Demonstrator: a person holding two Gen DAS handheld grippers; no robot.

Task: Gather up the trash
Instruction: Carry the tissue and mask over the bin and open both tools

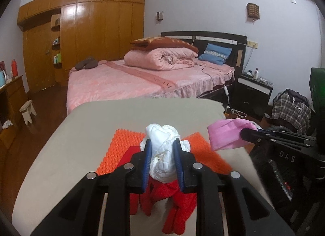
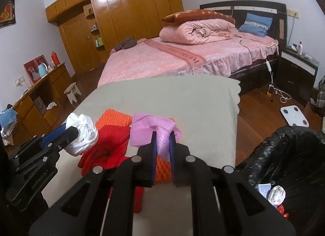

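The left tongs (image 1: 162, 144) pinch a crumpled white wad (image 1: 164, 146) between their blue pads, held above the worktop (image 1: 85, 130). The right tongs (image 2: 162, 134) are clamped tight on a pink cloth (image 2: 150, 128), also lifted off the surface. Beneath them lie a red cloth (image 2: 109, 144) and an orange mat (image 1: 124, 144). A bin lined with a black bag (image 2: 288, 150) stands just right of the worktop, some scraps already inside. A pink bed (image 1: 142, 81) stands beyond.
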